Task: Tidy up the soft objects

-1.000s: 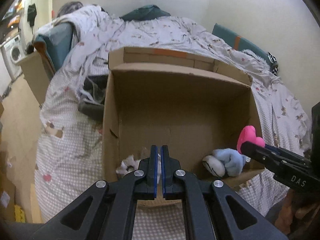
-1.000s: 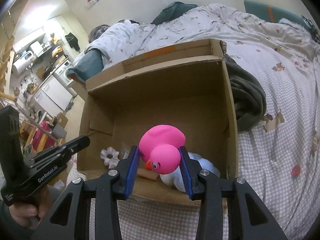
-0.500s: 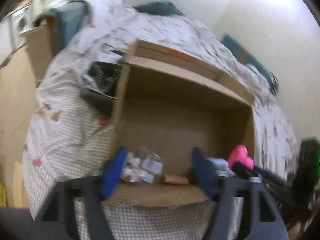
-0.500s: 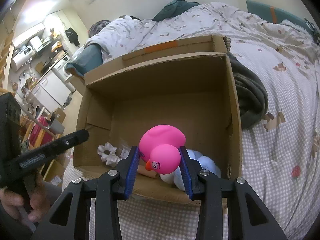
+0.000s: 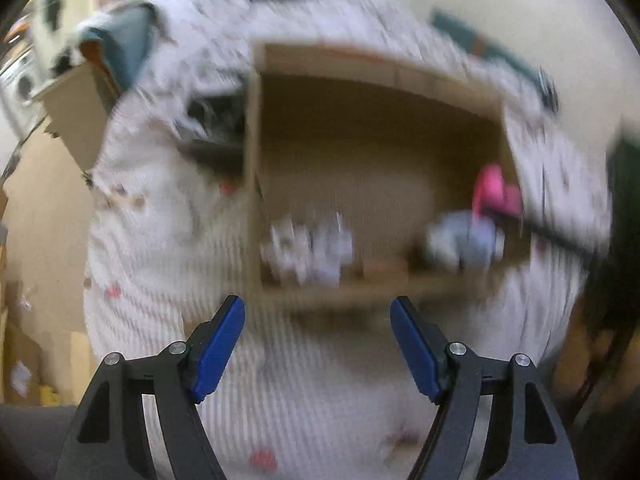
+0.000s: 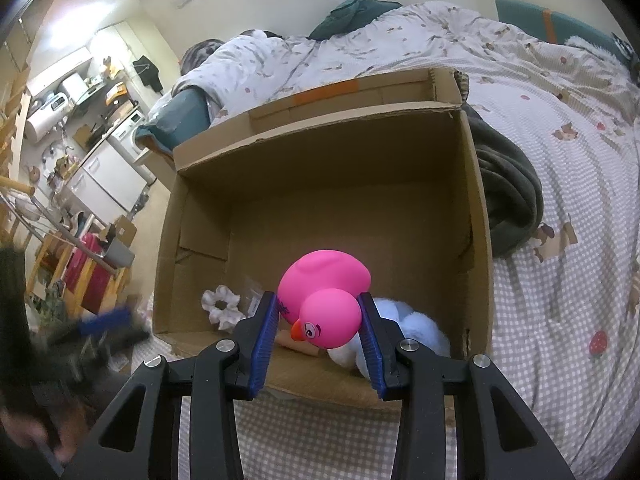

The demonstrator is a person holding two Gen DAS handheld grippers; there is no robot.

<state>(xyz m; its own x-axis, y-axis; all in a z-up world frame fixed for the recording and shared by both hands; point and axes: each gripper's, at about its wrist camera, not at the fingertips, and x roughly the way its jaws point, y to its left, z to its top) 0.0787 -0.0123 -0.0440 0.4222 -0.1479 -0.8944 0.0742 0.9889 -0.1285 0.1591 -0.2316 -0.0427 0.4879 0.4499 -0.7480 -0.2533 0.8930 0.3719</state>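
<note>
My right gripper (image 6: pixel 320 320) is shut on a pink rubber duck (image 6: pixel 324 300) and holds it over the near edge of an open cardboard box (image 6: pixel 476 208) on the bed. Inside the box lie a white scrunchie (image 6: pixel 220 306) and a pale blue plush (image 6: pixel 412 330). My left gripper (image 5: pixel 318 336) is open and empty, in front of the box (image 5: pixel 252 160) over the checked bedcover. Its view is blurred. There the duck (image 5: pixel 494 192), the white scrunchie (image 5: pixel 308 248) and the blue plush (image 5: pixel 464 242) show as smears.
The box sits on a bed with a checked and printed duvet (image 6: pixel 560 260). A dark green blanket (image 6: pixel 508 196) lies against the box's right wall. Teal pillows (image 6: pixel 532 16) lie at the head. Shelves and a white cabinet (image 6: pixel 104 184) stand left of the bed.
My left gripper has opened from shut and pulled back from the box, moving fast. My right gripper with the duck has barely moved.
</note>
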